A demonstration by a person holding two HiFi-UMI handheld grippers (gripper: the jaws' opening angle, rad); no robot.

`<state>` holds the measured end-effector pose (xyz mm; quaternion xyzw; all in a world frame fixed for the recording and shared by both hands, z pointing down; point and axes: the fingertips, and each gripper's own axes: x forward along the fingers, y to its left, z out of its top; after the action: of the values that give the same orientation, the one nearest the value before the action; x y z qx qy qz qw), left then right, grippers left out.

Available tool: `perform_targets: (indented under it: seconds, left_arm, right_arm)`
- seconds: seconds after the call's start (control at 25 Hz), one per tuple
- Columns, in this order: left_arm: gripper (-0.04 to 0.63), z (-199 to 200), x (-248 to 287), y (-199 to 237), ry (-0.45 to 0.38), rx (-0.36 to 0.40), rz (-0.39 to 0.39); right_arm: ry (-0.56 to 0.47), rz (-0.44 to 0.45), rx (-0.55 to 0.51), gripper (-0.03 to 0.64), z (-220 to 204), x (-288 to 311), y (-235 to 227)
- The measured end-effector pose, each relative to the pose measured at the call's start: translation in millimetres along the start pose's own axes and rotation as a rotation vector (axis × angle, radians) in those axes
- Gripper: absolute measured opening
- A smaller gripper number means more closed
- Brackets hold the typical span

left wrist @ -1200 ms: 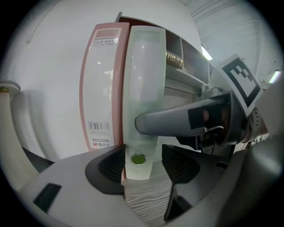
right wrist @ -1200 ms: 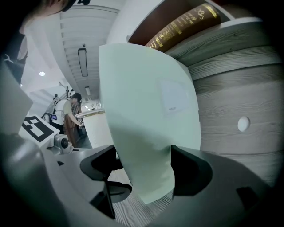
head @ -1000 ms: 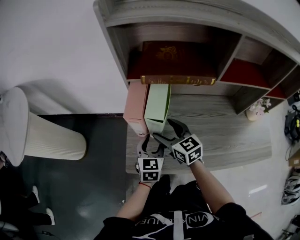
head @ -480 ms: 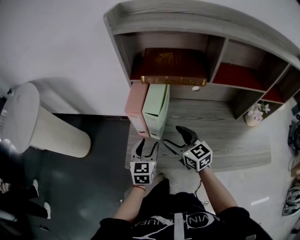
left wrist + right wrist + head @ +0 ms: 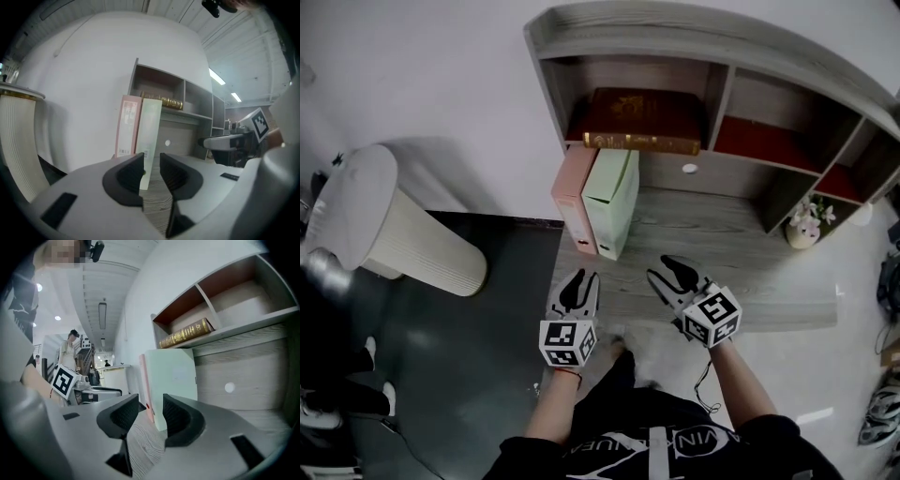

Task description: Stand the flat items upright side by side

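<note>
Ahead of you a white wall (image 5: 422,66) backs a grey wooden shelf unit (image 5: 722,37) with open compartments, two of them red inside. It stands on a grey wood-grain tabletop (image 5: 741,253). To your left a pale ribbed bin (image 5: 403,234) sits on the dark floor (image 5: 478,356). A small flower pot (image 5: 803,223) stands near the tabletop's right end. Strip lights (image 5: 102,315) run along the ceiling.

A shelf unit (image 5: 722,42) stands on the back of the bench (image 5: 750,253), in the upper middle of the head view. A book (image 5: 642,119) lies flat in its leftmost compartment. Below it, at the bench's left end, the left file box (image 5: 577,195) and the right file box (image 5: 612,202) stand upright and touching. A flower pot (image 5: 804,225) sits on the bench far right, and a bin (image 5: 384,220) stands on the floor at the left.
</note>
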<state>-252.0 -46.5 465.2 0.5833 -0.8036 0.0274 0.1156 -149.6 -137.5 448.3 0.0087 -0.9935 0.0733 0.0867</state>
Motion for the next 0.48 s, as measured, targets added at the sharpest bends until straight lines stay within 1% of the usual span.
perform_targets:
  seconds: [0.32,0.48]
  left_arm:
    - [0.033,21.4,-49.8,-12.4,-0.089,-0.006,0.063]
    - [0.011,26.1,-72.9,-20.8,-0.113,-0.017,0.085]
  right_arm:
    - [-0.030,0.007,-0.041,0.080,12.6,-47.3,25.3]
    - [-0.051,0.007,-0.050,0.053,18.0,-68.4,34.5]
